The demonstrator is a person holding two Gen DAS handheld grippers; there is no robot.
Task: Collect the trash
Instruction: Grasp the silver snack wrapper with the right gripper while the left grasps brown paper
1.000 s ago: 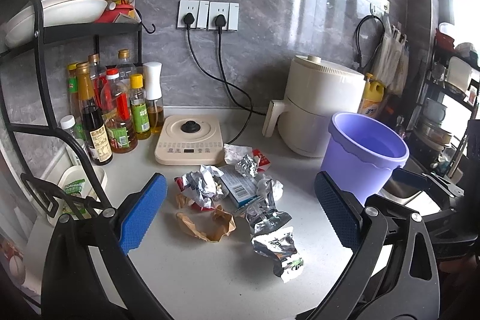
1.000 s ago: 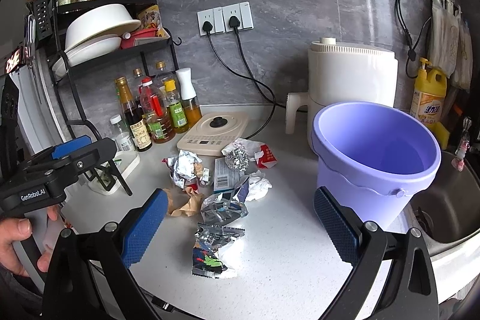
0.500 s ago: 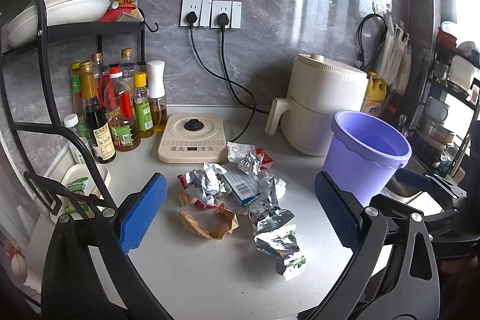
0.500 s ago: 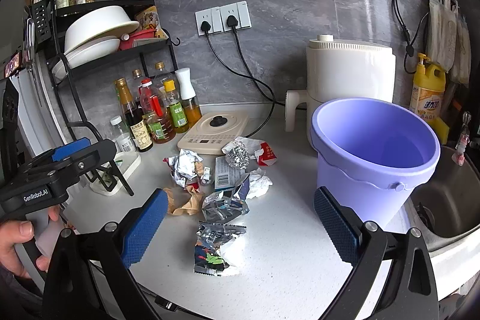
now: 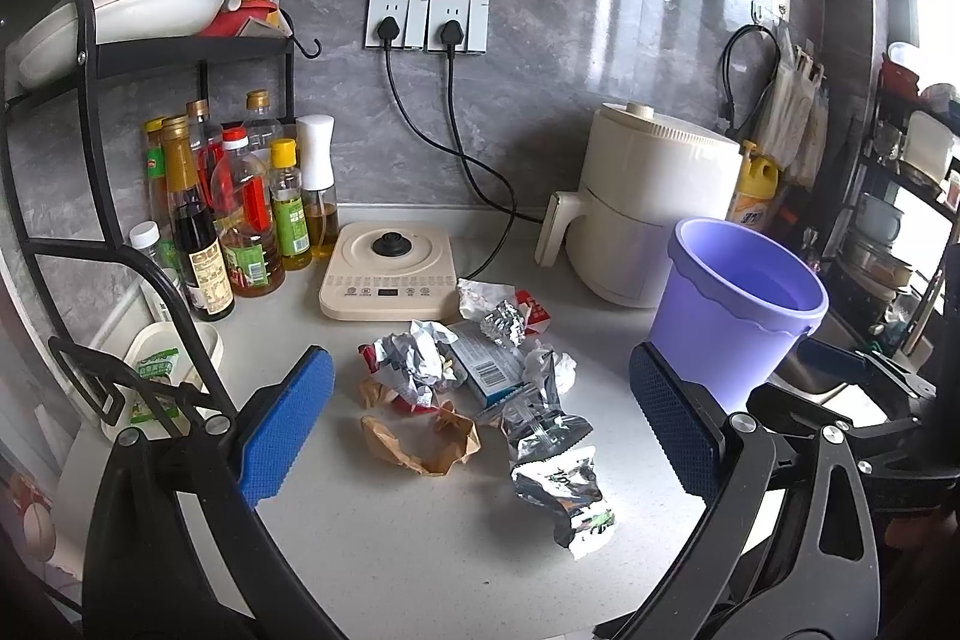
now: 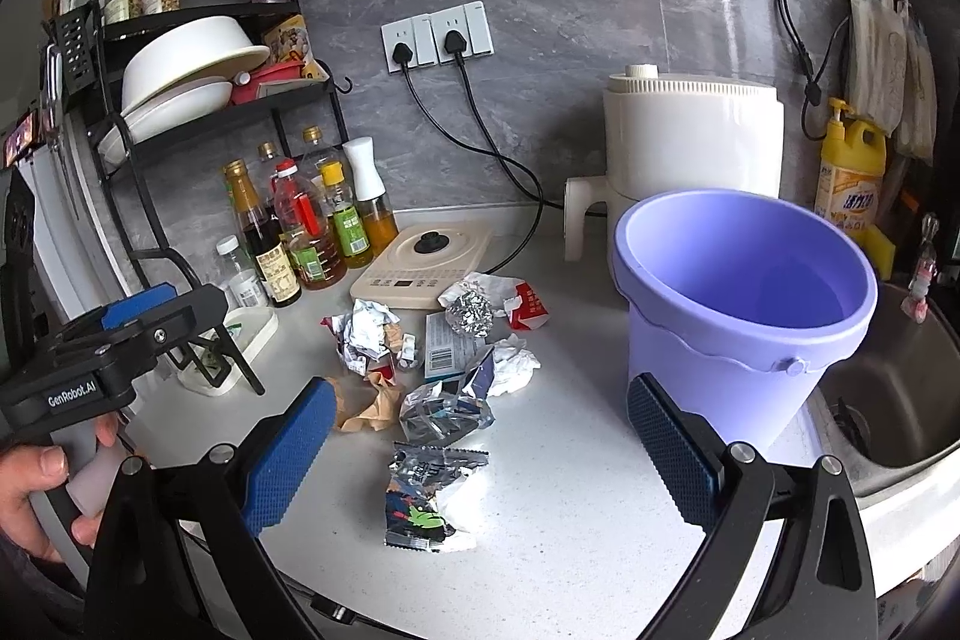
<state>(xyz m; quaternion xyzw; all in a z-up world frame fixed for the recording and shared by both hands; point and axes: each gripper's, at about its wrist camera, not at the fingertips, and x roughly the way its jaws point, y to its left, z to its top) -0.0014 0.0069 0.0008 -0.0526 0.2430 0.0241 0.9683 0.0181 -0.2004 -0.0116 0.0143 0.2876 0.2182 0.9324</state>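
A pile of trash lies on the white counter: a crumpled brown paper (image 5: pixel 420 439) (image 6: pixel 369 406), silver foil wrappers (image 5: pixel 561 484) (image 6: pixel 429 490), a foil ball (image 5: pixel 501 328) (image 6: pixel 469 314), a blue-white carton (image 5: pixel 489 367), white tissue (image 6: pixel 510 364) and a red-white packet (image 6: pixel 528 313). An empty purple bucket (image 5: pixel 735 307) (image 6: pixel 741 304) stands to the right of the pile. My left gripper (image 5: pixel 480 436) hovers open above the near side of the pile, holding nothing. My right gripper (image 6: pixel 477 457) is open too, over the nearest wrapper, beside the bucket.
A black dish rack (image 5: pixel 90 58) with bowls and several sauce bottles (image 5: pixel 240 220) fills the left. A cream induction plate (image 5: pixel 390 274) and a white air fryer (image 5: pixel 648 214) stand at the back, cords plugged in the wall. A sink (image 6: pixel 888 400) lies right of the bucket. A hand (image 6: pixel 36 484) holds the left gripper.
Both grippers have drifted slightly back and up from the pile. Their jaws stay open and the trash has not moved.
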